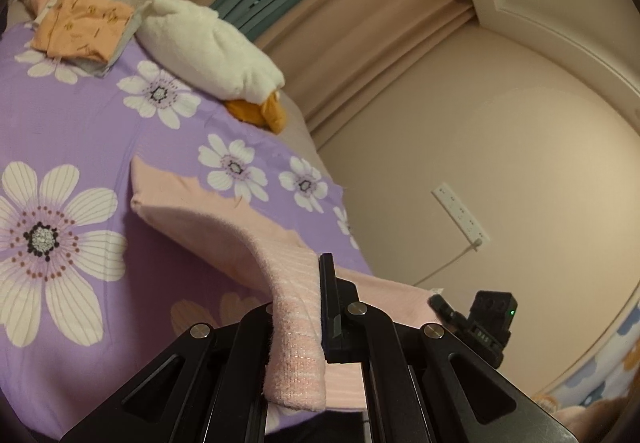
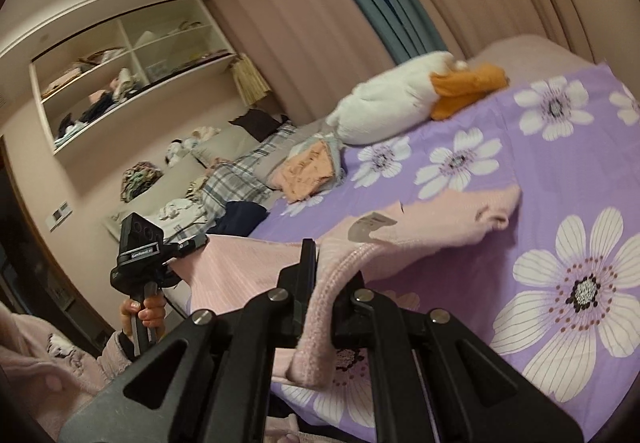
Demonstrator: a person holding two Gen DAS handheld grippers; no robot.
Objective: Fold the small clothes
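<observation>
Both grippers are clamped on the pink knit top [image 1: 224, 227]: left gripper [image 1: 308, 323] and right gripper [image 2: 320, 303] each pinch its ribbed hem at frame bottom, w/ the rest trailing on the purple floral sheet [image 1: 80, 115]. Fold looks barely begun. The folded orange garment [image 1: 80, 27], upper left, looks done, beside the white plush duck [image 1: 208, 47].

Dim, warm indoor light; both fisheye views bend walls and curtains [image 1: 360, 23] at dark-vignetted edges, the right-wrist view slightly motion-blurred.
</observation>
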